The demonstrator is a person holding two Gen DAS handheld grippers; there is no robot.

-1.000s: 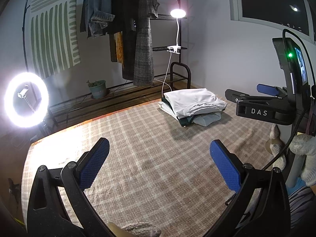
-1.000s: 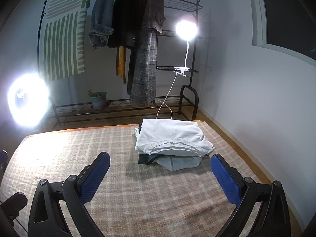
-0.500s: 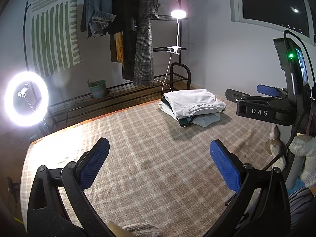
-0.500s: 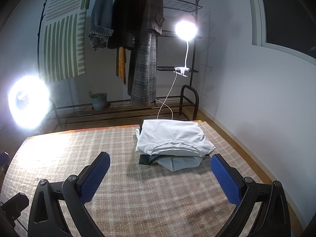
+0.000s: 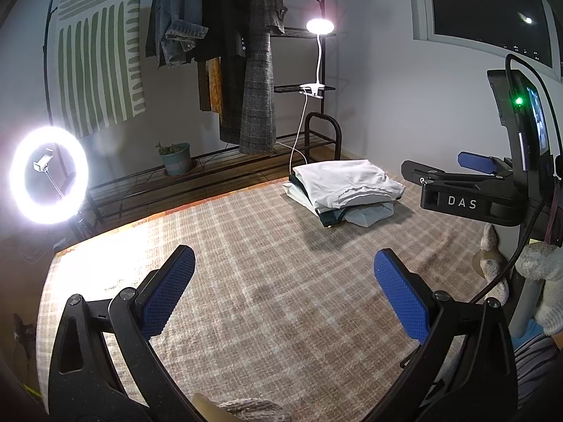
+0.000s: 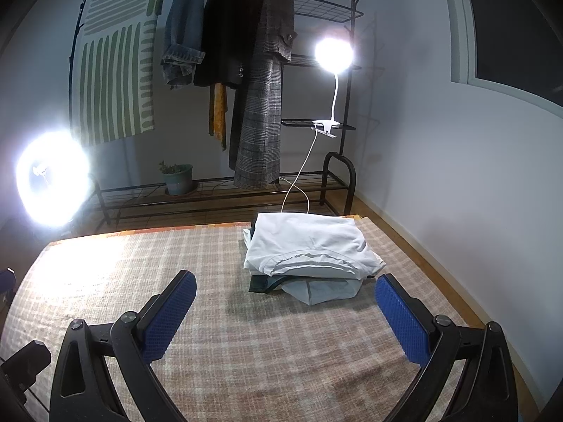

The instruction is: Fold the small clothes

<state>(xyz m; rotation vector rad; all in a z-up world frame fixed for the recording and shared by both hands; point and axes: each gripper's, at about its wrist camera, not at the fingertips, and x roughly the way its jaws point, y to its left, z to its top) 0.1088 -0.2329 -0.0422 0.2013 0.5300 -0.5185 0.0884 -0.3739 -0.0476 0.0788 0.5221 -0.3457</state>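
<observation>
A stack of folded clothes, white garment on top with dark and pale ones beneath, sits at the far right of the checked cloth surface; it also shows in the right wrist view. My left gripper is open and empty, held above the bare cloth well short of the stack. My right gripper is open and empty, just in front of the stack; it shows from the side in the left wrist view.
A ring light glows at the left edge. A clothes rack with hanging coats, a clip lamp and a potted plant stand behind the surface. A wall runs along the right.
Both grippers have barely shifted; the stack sits in the same place and both jaws stay open.
</observation>
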